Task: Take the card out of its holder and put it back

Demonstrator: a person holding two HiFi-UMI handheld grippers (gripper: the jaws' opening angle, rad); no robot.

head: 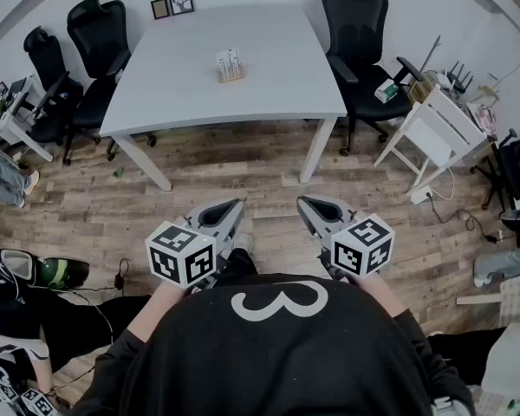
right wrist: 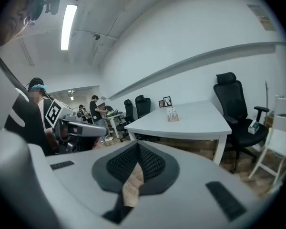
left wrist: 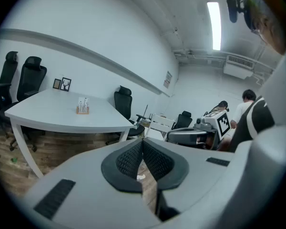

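So left hand-held gripper and right hand-held gripper are both closed, empty, well off the worktop. The card in its holder looks thin, light, bendy; I'd pinch its top edge.

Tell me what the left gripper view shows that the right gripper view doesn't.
Only the left gripper view: the right gripper with its marker cube, off to the right, and a wall-mounted unit high on the far wall.
Only the right gripper view: the left gripper with its marker cube, off to the left.
Both: the white table, the card holder standing on it with cards in it, two picture frames, a black office chair, and that gripper's own jaws together with nothing between them.
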